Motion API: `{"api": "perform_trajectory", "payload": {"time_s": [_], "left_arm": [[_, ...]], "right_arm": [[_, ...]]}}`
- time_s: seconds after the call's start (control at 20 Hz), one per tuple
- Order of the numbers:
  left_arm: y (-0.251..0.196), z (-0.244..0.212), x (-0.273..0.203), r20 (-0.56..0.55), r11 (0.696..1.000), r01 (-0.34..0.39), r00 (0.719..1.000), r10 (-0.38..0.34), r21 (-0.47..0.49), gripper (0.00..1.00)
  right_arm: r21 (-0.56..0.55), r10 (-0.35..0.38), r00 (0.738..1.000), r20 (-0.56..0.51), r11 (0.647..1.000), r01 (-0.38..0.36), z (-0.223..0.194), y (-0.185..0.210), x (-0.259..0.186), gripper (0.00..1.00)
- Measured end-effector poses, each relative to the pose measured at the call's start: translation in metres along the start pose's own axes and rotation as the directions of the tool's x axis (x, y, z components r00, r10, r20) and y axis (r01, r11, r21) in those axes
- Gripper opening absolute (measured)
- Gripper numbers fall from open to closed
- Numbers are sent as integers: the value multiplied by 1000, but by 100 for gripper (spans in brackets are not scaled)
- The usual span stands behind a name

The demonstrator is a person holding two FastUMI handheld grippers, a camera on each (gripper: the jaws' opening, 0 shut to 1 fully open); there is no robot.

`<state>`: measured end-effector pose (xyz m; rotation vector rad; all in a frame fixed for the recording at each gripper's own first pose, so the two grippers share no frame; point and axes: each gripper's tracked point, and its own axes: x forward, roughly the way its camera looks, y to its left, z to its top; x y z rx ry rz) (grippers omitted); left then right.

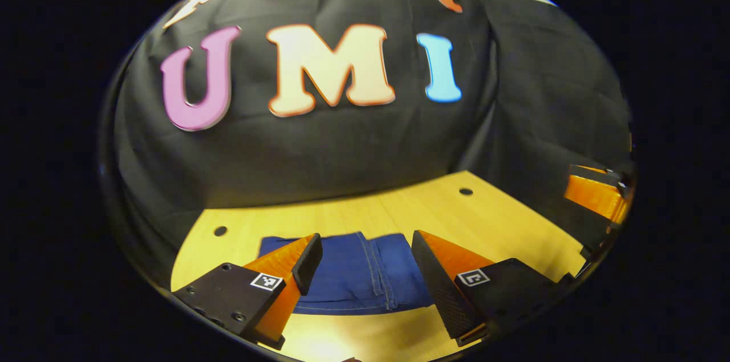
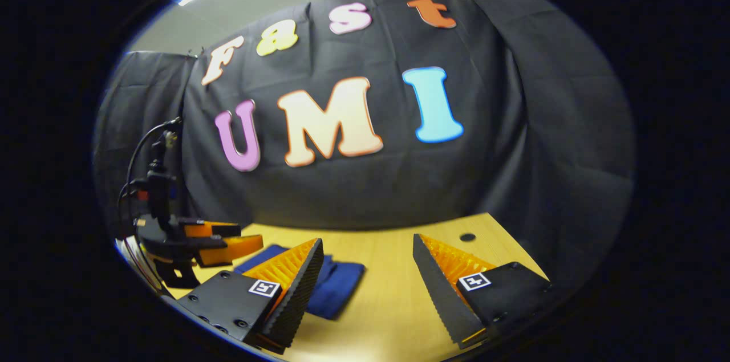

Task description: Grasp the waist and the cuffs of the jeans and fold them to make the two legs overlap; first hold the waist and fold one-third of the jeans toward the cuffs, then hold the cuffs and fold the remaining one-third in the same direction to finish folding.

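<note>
Left gripper view: the left hand-held gripper (image 1: 365, 271) hangs with fingers apart, gripping nothing. The jeans (image 1: 353, 273) lie at 6 o'clock on the wooden surface (image 1: 513, 219), a compact flat bundle, so the folding looks finished.

Right gripper view: the right hand-held gripper (image 2: 368, 282) is spread wide and empty; the jeans (image 2: 336, 288) sit at 7 o'clock, untouched. Probably nothing left but withdrawing.

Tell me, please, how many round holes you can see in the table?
2 in the left gripper view: one hole far left of the jeans, one far right. The jeans may hide more.
</note>
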<state>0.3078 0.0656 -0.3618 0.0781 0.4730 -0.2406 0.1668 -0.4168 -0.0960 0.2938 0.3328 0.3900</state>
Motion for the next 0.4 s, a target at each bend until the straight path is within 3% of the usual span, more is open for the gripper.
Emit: {"api": "perform_trajectory", "payload": {"time_s": [0.2,0.25,0.4], "left_arm": [[36,48,-67,149,995,-88,984,94,-46,95],[41,50,-81,165,993,-92,981,103,-72,95],[54,64,-111,219,991,-103,968,119,-82,94]], "right_arm": [[8,33,986,166,999,-35,61,56,-13,97],[17,38,979,202,999,-43,71,69,-19,93],[11,51,972,228,998,-55,77,96,-35,97]]}}
